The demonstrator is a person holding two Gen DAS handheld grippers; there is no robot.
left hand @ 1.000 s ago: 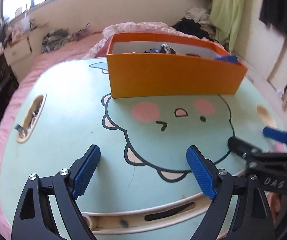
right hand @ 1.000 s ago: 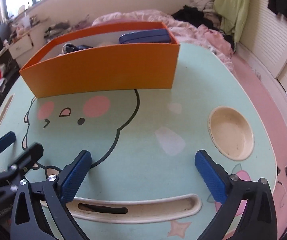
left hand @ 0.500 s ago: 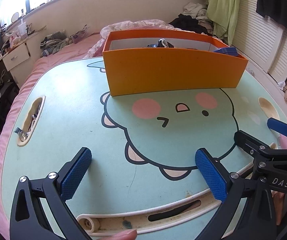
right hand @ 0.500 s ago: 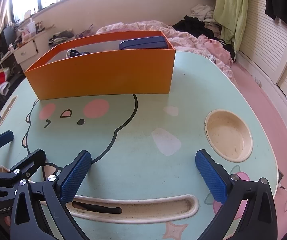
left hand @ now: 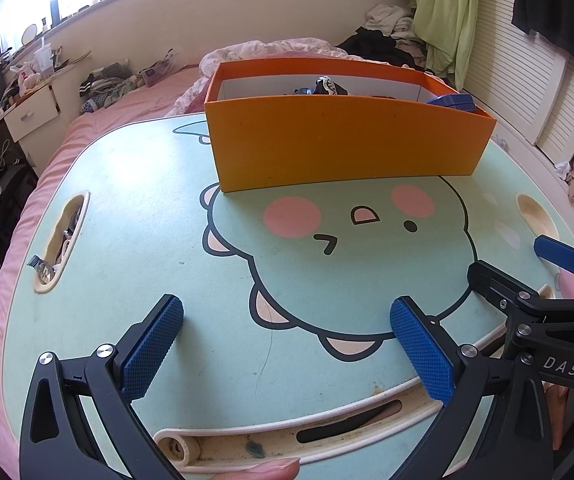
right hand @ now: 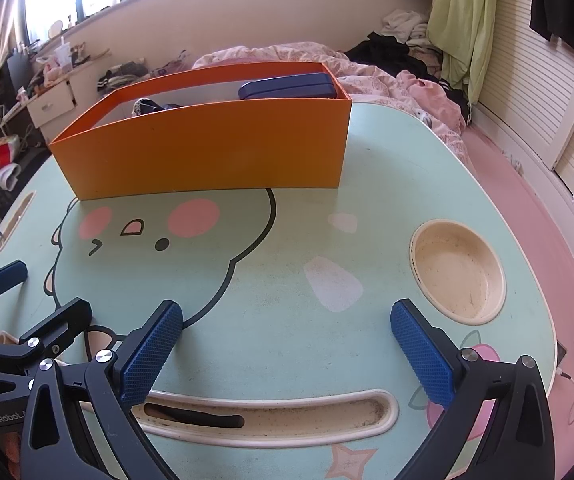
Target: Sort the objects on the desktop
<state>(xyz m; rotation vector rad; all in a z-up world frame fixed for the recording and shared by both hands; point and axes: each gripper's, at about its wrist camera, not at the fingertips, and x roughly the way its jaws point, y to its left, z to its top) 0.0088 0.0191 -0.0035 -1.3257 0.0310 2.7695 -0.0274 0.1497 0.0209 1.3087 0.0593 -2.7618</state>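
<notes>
Orange card forms the box [left hand: 347, 144], which stands in the upper middle of both views on the mint-green surface [left hand: 135, 216], just above the printed cartoon face with pink cheeks. Inside the box, a dark blue case [right hand: 287, 86] lies along the right end, its top level with the rim, and a dark crumpled item with a pale patterned edge [left hand: 321, 86] shows near the middle; what it is cannot be told.

At the lower edge of the left wrist view, the left tongs [left hand: 287, 344] stand wide apart with nothing between the blue pads, having just been opening. They hang over the bare surface below the cartoon's outline. The right tongs [right hand: 287, 344] fill the lower edge of the right wrist view, likewise spread wide and empty. Each pair shows in the other's view: the right at the right edge of the left view, the left at the lower left of the right view.

A long cream slot [right hand: 271, 416] runs across the bottom of the frame, with a dark stick-like thing lying in its left part. A round cream cup recess [right hand: 459, 272] sits at the right of the right view. At the left of the left view, a narrow side slot [left hand: 61, 240] holds a metal watch strap. A fingertip [left hand: 263, 470] shows at the bottom edge of the left view. Beyond the surface lie a pink bed and heaped clothes.
</notes>
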